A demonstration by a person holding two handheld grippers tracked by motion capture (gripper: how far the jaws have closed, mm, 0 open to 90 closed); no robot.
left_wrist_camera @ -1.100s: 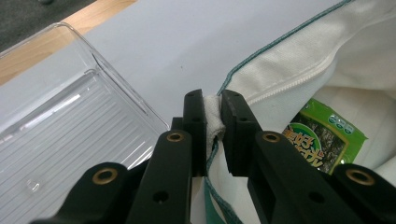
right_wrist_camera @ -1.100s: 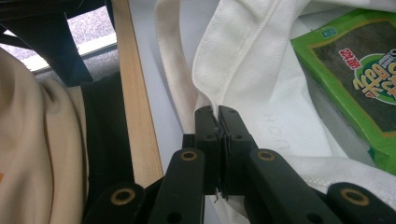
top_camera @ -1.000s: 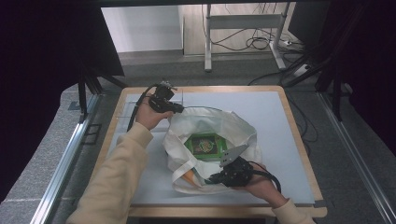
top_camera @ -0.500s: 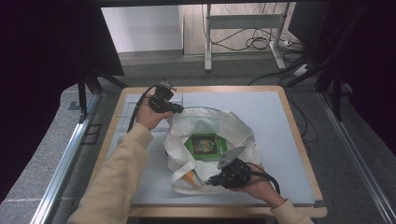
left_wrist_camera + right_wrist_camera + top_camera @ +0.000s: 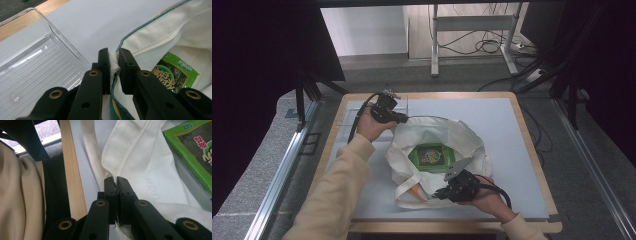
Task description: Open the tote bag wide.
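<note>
The left gripper [image 5: 113, 58] pinches a fold of the white bag's [image 5: 437, 137] rim between its black jaws, the cloth bunched tight in the narrow gap, at the bag's far left side toward the far left corner of the desk [image 5: 522, 125]. The right gripper [image 5: 116, 185] clamps the opposite rim at a stitched seam, jaws all but closed on the thin cloth, near the desk's front edge. In the high view the left gripper [image 5: 398, 118] and the right gripper [image 5: 439, 194] sit on opposite sides of the bag, whose mouth lies spread wide between them on the grey mat at the desk's middle. Inside the bag, at the centre of its opening, lies a green packet [image 5: 431, 155] printed with yellow lettering; the left gripper view shows the packet [image 5: 175, 75] just past the pinched rim, and the right gripper view shows the packet [image 5: 192, 152] beyond a fold of cloth. A clear ribbed tray [image 5: 32, 65] lies on the mat just beside the left gripper, apart from the bag. A cream sleeve [image 5: 337, 190] runs from the desk's front edge to the left hand.
</note>
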